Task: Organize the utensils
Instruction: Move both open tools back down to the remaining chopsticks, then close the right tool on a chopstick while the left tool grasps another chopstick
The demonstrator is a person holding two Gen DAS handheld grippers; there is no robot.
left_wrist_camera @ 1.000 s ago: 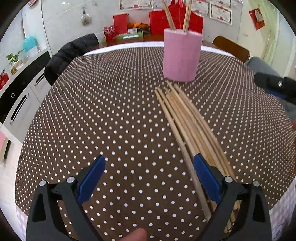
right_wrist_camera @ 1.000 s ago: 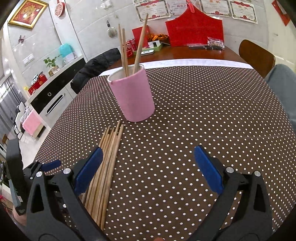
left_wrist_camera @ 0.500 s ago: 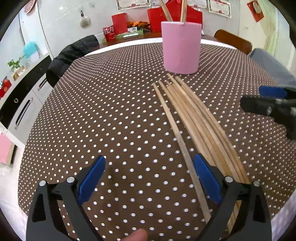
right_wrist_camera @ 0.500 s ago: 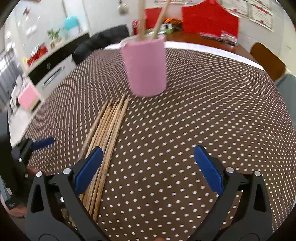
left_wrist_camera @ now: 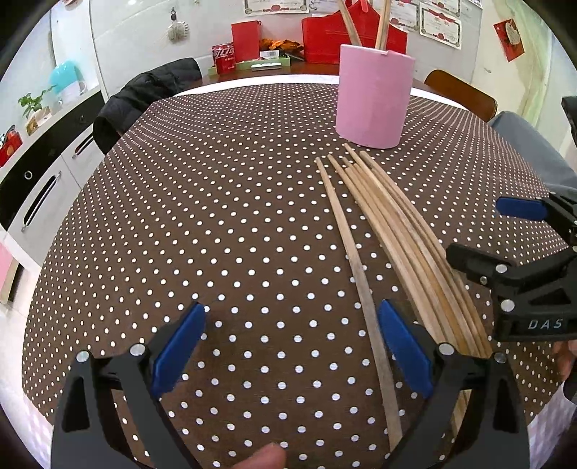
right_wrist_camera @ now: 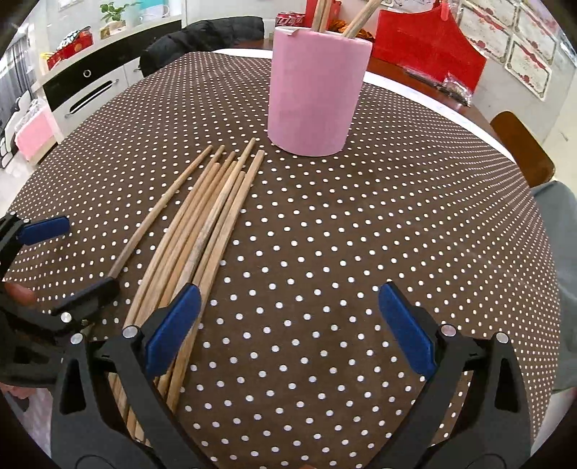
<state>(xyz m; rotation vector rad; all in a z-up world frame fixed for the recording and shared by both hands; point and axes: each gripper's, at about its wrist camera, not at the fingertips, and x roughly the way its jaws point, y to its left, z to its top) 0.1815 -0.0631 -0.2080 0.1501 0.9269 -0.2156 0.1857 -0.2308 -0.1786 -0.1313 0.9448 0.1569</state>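
Chopsticks [left_wrist_camera: 389,231] lie in a loose bundle on the dotted tablecloth [left_wrist_camera: 216,216], tips fanned just short of the pink cup [left_wrist_camera: 373,95]; one stick sits apart on the bundle's left. The cup stands upright beyond them — a few chopsticks inside it [right_wrist_camera: 355,18]. Left gripper [left_wrist_camera: 290,346] low over the cloth, jaws wide, nothing between them; its right finger lies over the bundle's near end. Right gripper [right_wrist_camera: 288,324] likewise wide and empty — its left finger [right_wrist_camera: 173,328] over the same sticks, the rest over bare cloth. Dark jacket [left_wrist_camera: 144,93] draped at the far edge.
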